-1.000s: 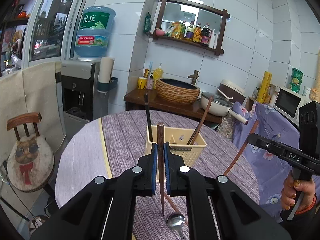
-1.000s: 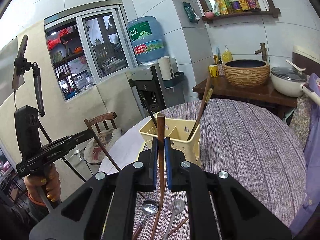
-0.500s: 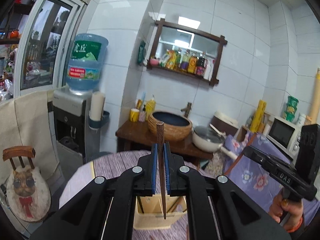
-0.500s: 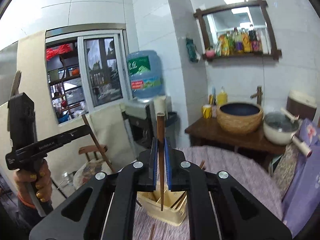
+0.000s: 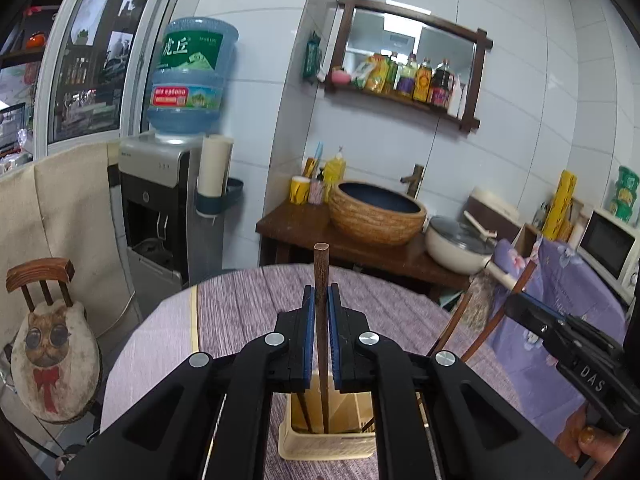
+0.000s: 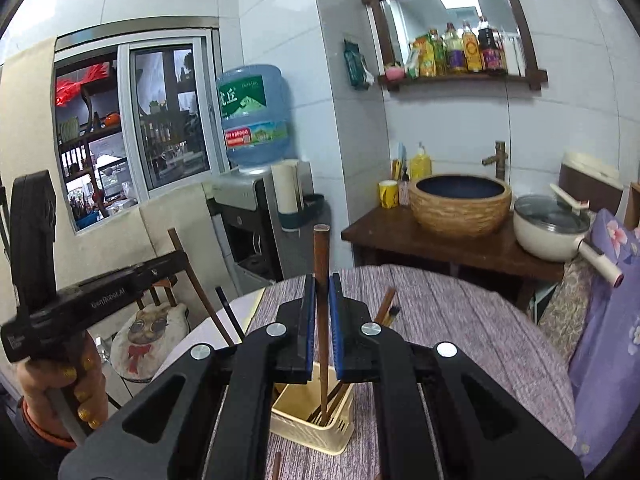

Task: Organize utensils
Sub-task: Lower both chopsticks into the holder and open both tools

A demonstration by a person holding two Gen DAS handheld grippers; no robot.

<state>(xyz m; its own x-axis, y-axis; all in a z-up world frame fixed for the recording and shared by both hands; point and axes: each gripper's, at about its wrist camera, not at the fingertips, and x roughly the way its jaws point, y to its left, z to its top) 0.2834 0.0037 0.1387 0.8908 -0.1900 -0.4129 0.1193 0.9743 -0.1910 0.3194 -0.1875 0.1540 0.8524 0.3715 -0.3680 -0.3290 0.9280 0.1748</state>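
- Left-held dark brown wooden chopstick [image 5: 321,276]: upright, pinched between the blue pads of the left gripper [image 5: 321,300]. Its blunt top stands above the pads; its lower tip hangs over, or just inside, the pale yellow plastic utensil basket [image 5: 320,446]. Contact with the basket floor cannot be told.
- Right-held dark brown wooden chopstick [image 6: 321,264]: upright, between the blue pads of the right gripper [image 6: 322,292], with a narrow gap visible at each side of the stick. Whether the pads grip it cannot be told. Its lower end reaches down into the basket [image 6: 312,428].
- Basket contents: other brown sticks [image 6: 386,304] lean inside, in the right wrist view poking up to the right of the gripper. Which compartment each stick occupies is hidden by the gripper bodies.
- Basket position: directly below both grippers, on the round table with purple-grey striped cloth [image 5: 248,312].
- One more brown stick end [image 6: 276,465] lies on the cloth in front of the basket.
- Each camera sees the other gripper from the side, carrying its chopstick slanted.
- Behind the table: a dark wooden counter [image 5: 304,236] with a woven-look basin [image 5: 376,212] and a white lidded pot [image 5: 460,246].
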